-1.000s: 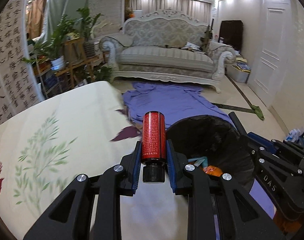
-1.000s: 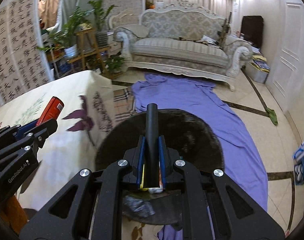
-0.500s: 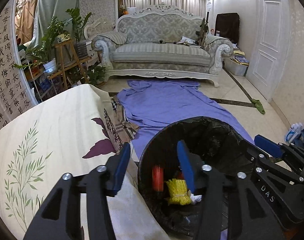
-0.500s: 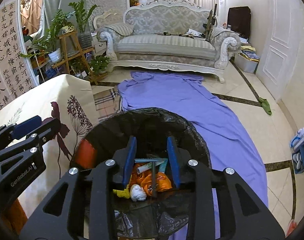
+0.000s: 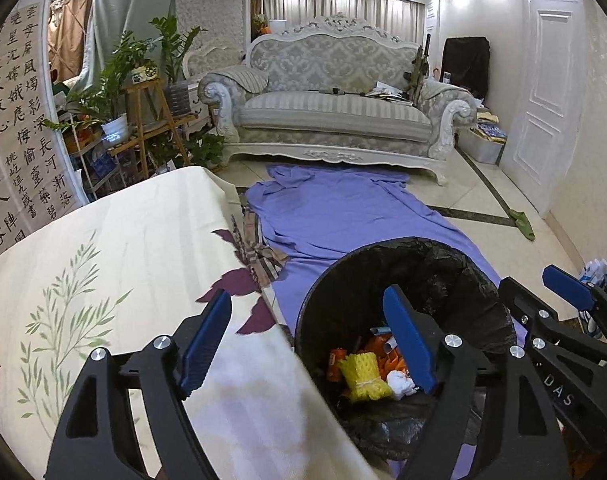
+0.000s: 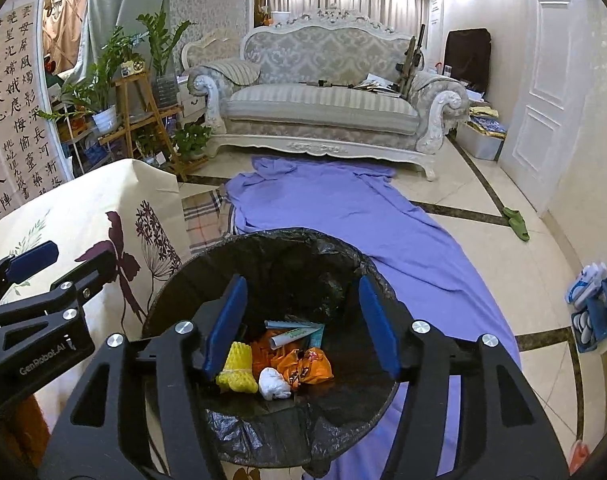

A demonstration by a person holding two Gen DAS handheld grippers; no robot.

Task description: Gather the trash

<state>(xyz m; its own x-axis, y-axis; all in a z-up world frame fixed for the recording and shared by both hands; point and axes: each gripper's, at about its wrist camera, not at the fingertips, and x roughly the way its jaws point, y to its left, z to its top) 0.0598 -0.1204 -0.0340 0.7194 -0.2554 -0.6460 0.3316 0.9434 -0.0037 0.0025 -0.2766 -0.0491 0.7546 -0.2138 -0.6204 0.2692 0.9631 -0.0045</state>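
Left tongs [image 5: 307, 336] opening wide, empty, straddling tabletop [image 5: 115, 248] edge and bin [image 5: 323, 300] rim; right tongs [image 6: 301, 326] opening, empty, over the bin; trash at bin bottom: yellow foam net [image 6: 236, 368] long axis pointing away, crumpled orange wrapper [image 6: 307, 366] beside it.

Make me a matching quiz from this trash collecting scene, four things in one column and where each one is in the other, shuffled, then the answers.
Things:
1. yellow foam net
2. purple sheet
3. green slippers
4. potted plant

Places:
A. on a wooden shelf stand by the left wall
B. inside the black-lined trash bin
C. on the tiles near the white door
D. spread on the floor before the sofa

Pairs: 1-B, 2-D, 3-C, 4-A
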